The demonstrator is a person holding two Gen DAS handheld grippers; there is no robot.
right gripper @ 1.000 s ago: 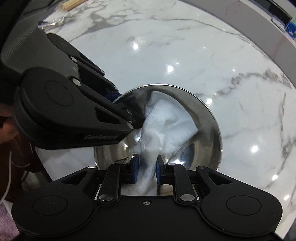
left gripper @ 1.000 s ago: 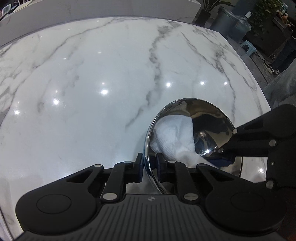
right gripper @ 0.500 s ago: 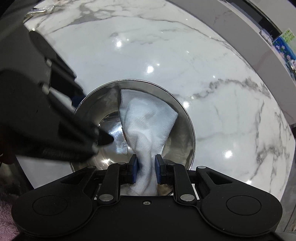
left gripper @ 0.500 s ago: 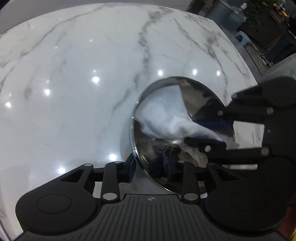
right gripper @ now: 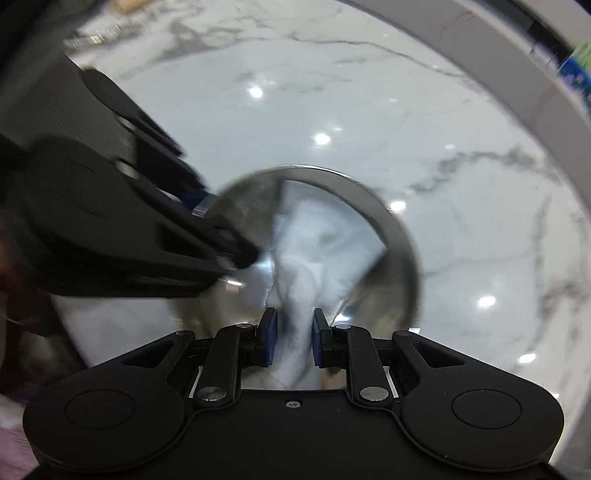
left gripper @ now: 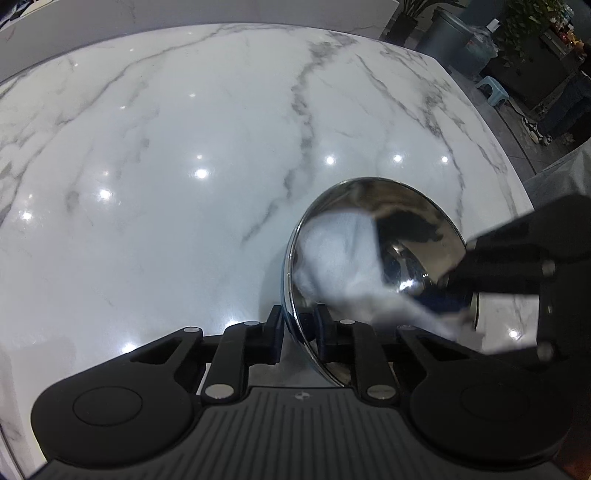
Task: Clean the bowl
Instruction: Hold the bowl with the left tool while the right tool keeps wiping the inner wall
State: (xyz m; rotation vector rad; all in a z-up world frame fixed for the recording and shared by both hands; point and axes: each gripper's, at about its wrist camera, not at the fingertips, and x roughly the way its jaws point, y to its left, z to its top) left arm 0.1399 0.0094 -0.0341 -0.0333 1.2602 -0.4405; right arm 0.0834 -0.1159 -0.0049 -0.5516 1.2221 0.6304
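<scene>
- Steel bowl [left gripper: 413,236], one: tipped on edge over the marble tabletop [left gripper: 184,184], its opening turned toward the right gripper; mirror-bright inside.
- White cloth [right gripper: 314,251], one: bunched inside the bowl, spread against the far wall and gathered to a neck at the near side.
- Left gripper [left gripper: 298,334]: low at the bowl's near side, fingers narrowed onto the rim, one pad outside the wall and one inside.
- Right gripper [right gripper: 290,332]: pointed into the bowl's mouth, blue-padded fingers pinching the cloth's gathered neck; seen from the left wrist view it reaches in over the far rim.
- Grippers counted: two, both black, both at the bowl.
- Change from half a second ago: the cloth has swung round inside the bowl, the right gripper has drawn back toward the rim, and both views carry motion blur; the rim hold is as before.
- Beyond the table: grey bins [left gripper: 458,40], potted plants [left gripper: 524,22], one small blue stool [left gripper: 493,86].
</scene>
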